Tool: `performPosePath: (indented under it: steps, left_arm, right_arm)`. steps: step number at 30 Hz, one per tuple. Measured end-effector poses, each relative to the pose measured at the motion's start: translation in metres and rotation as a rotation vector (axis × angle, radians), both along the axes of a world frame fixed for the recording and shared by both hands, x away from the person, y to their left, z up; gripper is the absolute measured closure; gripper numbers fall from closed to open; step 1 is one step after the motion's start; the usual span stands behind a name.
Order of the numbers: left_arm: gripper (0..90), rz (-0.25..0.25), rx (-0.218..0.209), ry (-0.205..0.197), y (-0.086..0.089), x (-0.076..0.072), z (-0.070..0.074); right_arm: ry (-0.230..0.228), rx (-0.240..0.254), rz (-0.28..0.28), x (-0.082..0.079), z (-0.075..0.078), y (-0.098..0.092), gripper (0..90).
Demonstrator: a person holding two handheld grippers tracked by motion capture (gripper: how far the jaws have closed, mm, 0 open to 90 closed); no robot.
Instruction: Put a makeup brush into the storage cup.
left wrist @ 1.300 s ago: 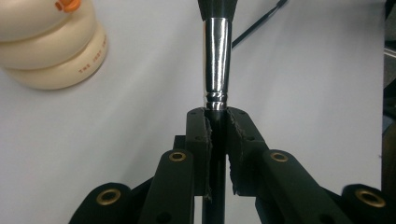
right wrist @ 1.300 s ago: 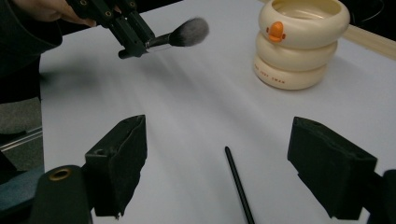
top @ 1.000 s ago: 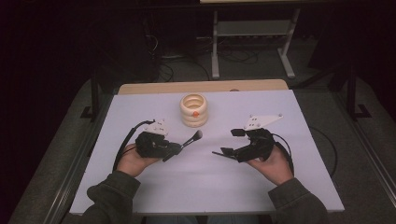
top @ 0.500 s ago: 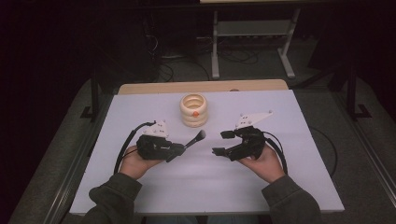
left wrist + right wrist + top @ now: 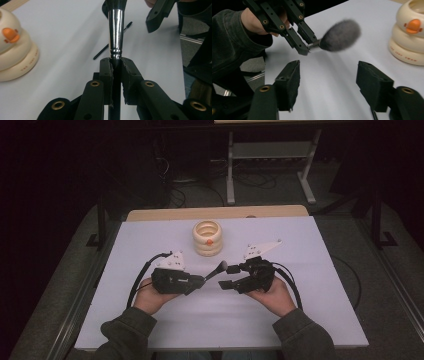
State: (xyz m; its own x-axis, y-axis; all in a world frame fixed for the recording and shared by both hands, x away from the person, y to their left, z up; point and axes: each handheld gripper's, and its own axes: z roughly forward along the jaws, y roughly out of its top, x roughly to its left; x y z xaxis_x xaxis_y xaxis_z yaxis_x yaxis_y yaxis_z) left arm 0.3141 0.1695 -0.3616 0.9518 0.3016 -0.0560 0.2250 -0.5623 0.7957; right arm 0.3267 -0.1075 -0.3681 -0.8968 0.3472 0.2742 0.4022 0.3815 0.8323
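My left gripper (image 5: 202, 280) is shut on the handle of a makeup brush (image 5: 216, 270). In the left gripper view its pads (image 5: 109, 72) clamp the black handle just below the silver ferrule (image 5: 116, 30). The grey fluffy brush head (image 5: 340, 35) points toward my right gripper (image 5: 229, 276). My right gripper (image 5: 332, 75) is open; its jaws have just been closing, with nothing between them and the brush head a little beyond them. A cream ringed holder (image 5: 208, 238) with an orange duck bill stands behind both grippers.
A thin black stick (image 5: 112, 41) lies on the white table sheet (image 5: 300, 310) past the brush. Wooden table edge (image 5: 215, 213) runs along the back. Metal frame and cables stand on the dark floor beyond.
My right gripper has moved left toward the brush head and its jaws have narrowed. My left gripper and the brush have stayed put.
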Motion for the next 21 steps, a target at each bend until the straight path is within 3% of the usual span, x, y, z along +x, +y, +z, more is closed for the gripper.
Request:
performPosePath:
  steps: [9,13,16,21]
  left_arm:
    - [79.3,-0.043,0.016,-0.002,-0.011,-0.004,-0.006]
    - [79.3,-0.052,0.018,0.002,-0.017,-0.005,-0.009]
    - [79.3,-0.056,0.019,0.002,-0.02,-0.006,-0.01]
    - [79.3,-0.067,0.016,0.004,-0.022,-0.007,-0.01]
  right_arm:
    - [0.047,0.03,0.053,0.002,-0.006,0.001,52.6]
    - [0.07,0.054,0.06,0.001,-0.01,-0.001,59.0]
    - [0.113,0.072,0.058,0.002,-0.011,-0.003,62.9]
    - [0.136,0.099,0.065,0.002,-0.011,-0.006,74.1]
